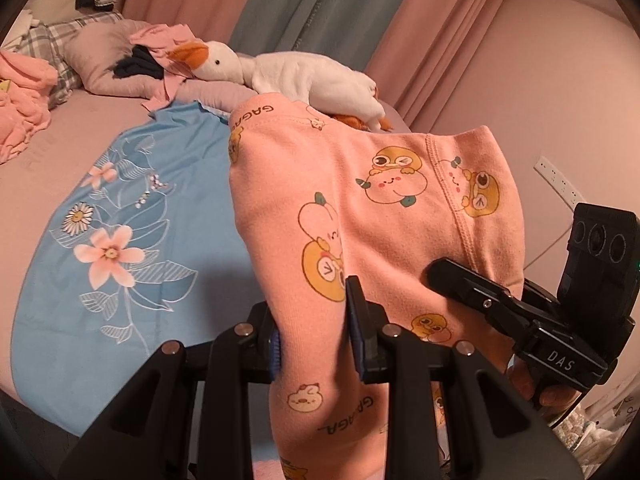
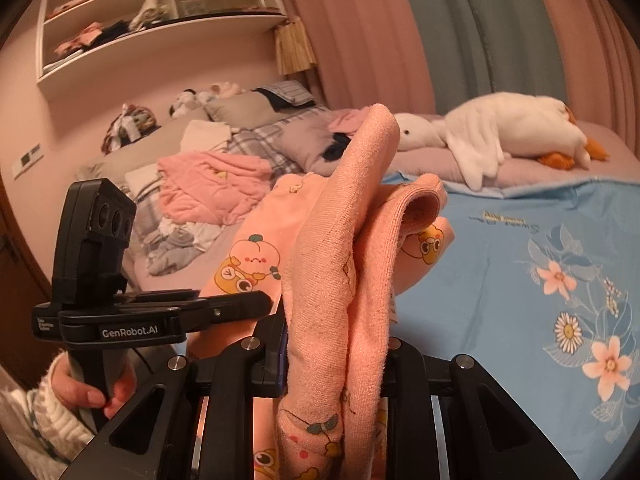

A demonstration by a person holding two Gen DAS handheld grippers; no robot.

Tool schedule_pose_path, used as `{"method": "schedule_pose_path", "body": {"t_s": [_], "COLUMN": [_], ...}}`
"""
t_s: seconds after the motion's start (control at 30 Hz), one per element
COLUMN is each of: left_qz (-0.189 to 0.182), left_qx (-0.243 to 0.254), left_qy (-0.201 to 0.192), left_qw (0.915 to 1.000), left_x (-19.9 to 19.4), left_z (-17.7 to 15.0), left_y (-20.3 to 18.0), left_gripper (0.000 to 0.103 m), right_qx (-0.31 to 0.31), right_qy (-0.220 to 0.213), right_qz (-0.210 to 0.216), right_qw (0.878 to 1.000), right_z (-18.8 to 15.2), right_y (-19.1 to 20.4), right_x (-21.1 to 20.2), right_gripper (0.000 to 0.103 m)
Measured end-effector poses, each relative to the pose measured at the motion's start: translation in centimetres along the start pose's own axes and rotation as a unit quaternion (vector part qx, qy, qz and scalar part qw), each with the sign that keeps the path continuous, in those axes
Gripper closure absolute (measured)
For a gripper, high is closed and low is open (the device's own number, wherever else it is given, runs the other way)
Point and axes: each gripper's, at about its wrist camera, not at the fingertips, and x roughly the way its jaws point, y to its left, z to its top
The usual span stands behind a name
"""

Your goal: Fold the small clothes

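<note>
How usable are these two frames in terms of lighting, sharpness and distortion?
Left wrist view: warm dim light, strong fisheye vignette, the peach garment sharp, the left gripper casting shadow on the blue sheet. Right wrist view: the same cast, cloth filling the centre, the goose plush slightly soft.

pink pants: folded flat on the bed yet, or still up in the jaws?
Still up: pink pants hang bunched, clamped by left gripper and right gripper, above the blue sheet.

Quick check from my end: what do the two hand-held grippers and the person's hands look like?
Both are matte black with silver pivot screws and blue finger pads. The right hand-held gripper reads "DAS"; the left hand-held gripper reads "GenRobot.AI". Each carries a boxy three-lens camera module. The left hand wears a white knit sleeve.
</note>
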Motion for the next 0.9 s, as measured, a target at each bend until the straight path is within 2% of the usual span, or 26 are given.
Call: {"method": "schedule_pose_path", "body": {"t_s": [0.37,0.9], "left_qz": [0.018,0.026], "left_qx": [0.002,0.015], "left_qy": [-0.021,-0.021], "left_qw": [0.9996,0.9993], "left_x": [-2.2,-0.3], "left_z": [-0.1,2.6], "left_y": [0.6,2.1], "left_gripper": [0.076,0.075], "right_qx": [-0.035,-0.044], "right_qy": [-0.004,-0.008], "right_qz": [0.009,-0.007], "right_qw": [0.999,0.999], "right_z": [0.8,2.1], "right_y": [1.7,1.4], "right_x": [0.8,3.0], "right_gripper": [0.077,0.077]}}
